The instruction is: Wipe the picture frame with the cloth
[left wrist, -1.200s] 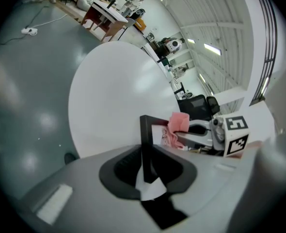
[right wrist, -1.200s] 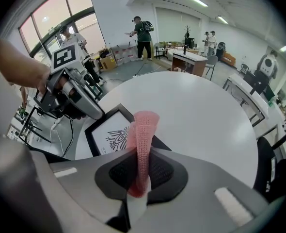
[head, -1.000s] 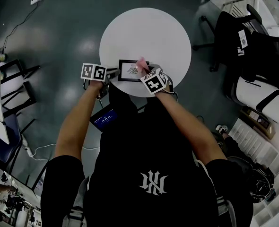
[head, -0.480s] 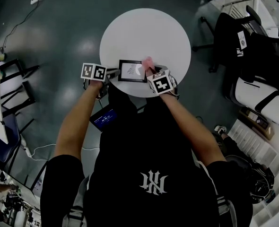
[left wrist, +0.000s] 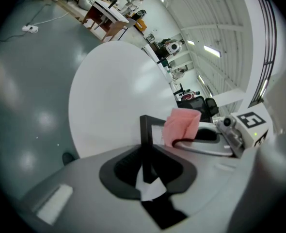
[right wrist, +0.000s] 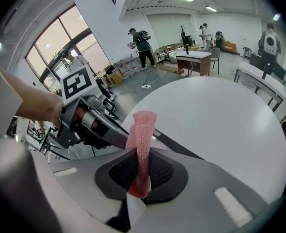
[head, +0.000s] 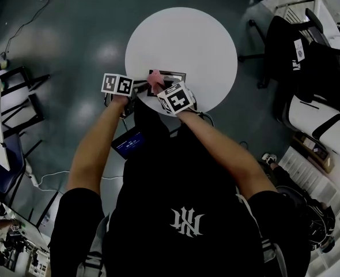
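A black picture frame (head: 176, 75) lies flat near the front edge of the round white table (head: 181, 36). My left gripper (head: 141, 88) is shut on the frame's left edge; in the left gripper view the black frame (left wrist: 146, 137) runs between the jaws. My right gripper (head: 161, 89) is shut on a folded pink cloth (head: 155, 79), which rests over the left part of the frame. The right gripper view shows the cloth (right wrist: 143, 140) standing up from the jaws, with the frame's edge (right wrist: 177, 143) just behind it. The cloth (left wrist: 182, 125) also appears in the left gripper view.
Black office chairs (head: 294, 48) and a white seat (head: 325, 123) stand to the right of the table. A device with a blue screen (head: 129, 143) sits on the floor below the table's front edge. Racks (head: 11, 105) are at the left. People (right wrist: 142, 42) stand far off.
My right gripper has carried the pink cloth leftward across the frame, from its right side to its left part. The left gripper has kept its hold on the frame's edge.
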Motion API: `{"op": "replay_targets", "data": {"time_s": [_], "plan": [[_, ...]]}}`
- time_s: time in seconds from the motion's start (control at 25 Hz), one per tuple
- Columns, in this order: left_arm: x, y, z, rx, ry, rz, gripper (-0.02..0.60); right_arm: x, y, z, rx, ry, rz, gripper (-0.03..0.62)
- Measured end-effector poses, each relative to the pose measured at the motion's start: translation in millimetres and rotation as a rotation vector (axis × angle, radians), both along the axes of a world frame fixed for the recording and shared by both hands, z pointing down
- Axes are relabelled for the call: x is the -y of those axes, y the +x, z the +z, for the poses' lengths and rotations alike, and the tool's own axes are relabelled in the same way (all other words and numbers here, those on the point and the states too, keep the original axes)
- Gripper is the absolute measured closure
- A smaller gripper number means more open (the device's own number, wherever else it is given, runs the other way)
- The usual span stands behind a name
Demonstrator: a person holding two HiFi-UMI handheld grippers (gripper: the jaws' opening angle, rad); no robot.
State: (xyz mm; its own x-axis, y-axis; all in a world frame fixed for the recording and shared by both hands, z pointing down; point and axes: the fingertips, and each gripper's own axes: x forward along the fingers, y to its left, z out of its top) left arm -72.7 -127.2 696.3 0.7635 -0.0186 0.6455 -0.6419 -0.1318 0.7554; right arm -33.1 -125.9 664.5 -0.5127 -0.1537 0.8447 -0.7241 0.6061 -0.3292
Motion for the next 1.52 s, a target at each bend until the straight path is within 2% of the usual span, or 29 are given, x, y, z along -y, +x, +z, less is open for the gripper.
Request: {"op": "replay_targets", "data": {"time_s": [0.16,0.36,0.56,1.04,1.52], "plan": [[1.1,1.6,0.6,0.000,-0.001,-0.006,0.518,-3.5,-12.4,20.0,-0.026,-0.031,-0.027,0.568],[2.7,2.7,0.5,-0.008,-0.003,-0.018,0.520,-0.9,-19.5,27.4,-0.064,0.018,-0.117,0.568],[2.5,0.3,1.0,-0.010,-0.003,-0.015,0.520,-1.1,-18.8,30.2,-0.064,0.022,-0.129,0.568],[0.1,-0.5,0.7,-0.006,-0.002,-0.014,0.520,-6.3,16.4,28.3,-0.117,0.029,-0.108,0.568],[-1.1,-1.2,0.0,-0.002,-0.003,-0.018,0.520,-7.9,68.4,32.1,-0.216,0.033,-0.082,0.568]]}}
